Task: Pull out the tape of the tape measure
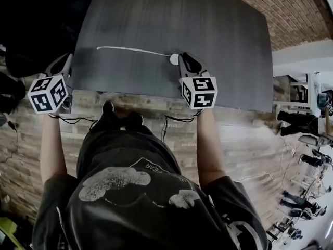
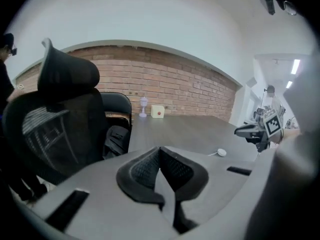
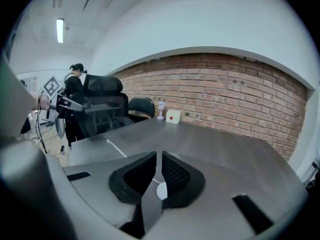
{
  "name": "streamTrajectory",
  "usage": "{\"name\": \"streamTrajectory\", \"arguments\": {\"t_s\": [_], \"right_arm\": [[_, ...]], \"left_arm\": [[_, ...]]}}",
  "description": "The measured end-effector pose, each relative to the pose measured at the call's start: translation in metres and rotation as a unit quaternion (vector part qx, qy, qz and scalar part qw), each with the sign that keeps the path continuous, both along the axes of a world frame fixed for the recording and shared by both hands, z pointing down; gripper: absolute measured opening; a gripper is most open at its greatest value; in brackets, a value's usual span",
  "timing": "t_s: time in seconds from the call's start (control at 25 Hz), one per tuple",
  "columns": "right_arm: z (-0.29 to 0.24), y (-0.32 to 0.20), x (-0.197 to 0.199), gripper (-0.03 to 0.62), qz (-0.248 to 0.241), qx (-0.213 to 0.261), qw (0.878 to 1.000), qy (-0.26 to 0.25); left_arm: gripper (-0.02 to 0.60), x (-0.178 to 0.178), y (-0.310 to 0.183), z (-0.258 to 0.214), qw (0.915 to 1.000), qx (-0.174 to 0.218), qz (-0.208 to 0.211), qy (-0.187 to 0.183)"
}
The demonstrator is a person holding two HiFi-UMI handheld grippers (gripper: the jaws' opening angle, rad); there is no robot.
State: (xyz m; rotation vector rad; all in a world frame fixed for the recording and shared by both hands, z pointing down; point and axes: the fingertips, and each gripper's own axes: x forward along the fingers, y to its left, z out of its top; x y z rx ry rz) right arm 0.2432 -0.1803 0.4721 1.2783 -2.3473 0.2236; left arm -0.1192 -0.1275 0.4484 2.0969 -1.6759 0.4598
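Tape measure (image 1: 174,59) lies on the dark worktop (image 1: 218,25), its small round white case near the worktop's near edge. Its tape (image 1: 130,50) is drawn out in a pale line toward the worktop's left side. My right fingers (image 3: 176,176) hang above the worktop just beside the case, nearly together with only a thin slit between them, gripping nothing. My left fingers (image 2: 142,171) are pressed fully together and empty, at the worktop's near left corner. A black office chair (image 2: 60,114) stands beside the worktop, and a small white box (image 3: 173,116) sits at the worktop's far edge by the brick wall (image 3: 240,89)
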Motion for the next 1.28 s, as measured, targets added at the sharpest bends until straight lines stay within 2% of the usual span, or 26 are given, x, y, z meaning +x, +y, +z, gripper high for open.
{"name": "streamTrajectory", "arguments": {"t_s": [0.24,0.4,0.64,0.96,1.28], "right_arm": [[-0.015,0.003,-0.006,0.029,0.013,0.011,0.999,-0.030],[-0.024,0.008,-0.010,0.029,0.030,0.008,0.999,-0.032],[-0.035,0.014,-0.029,0.029,0.071,0.014,0.997,-0.026],[-0.038,0.041,-0.076,0.028,0.129,0.017,0.991,-0.019],[-0.037,0.079,-0.131,0.028,0.167,0.012,0.986,-0.009]], "left_arm": [[0.008,-0.007,0.011,-0.020,0.9992,0.038,-0.011,-0.003],[0.008,-0.013,0.006,-0.023,0.9989,0.046,0.002,0.005],[0.008,-0.027,-0.012,-0.016,0.9982,0.038,0.041,0.023],[0.008,-0.059,-0.017,-0.008,0.9927,0.029,0.112,0.034],[0.008,-0.099,-0.001,0.003,0.9855,0.022,0.161,0.047]]}}
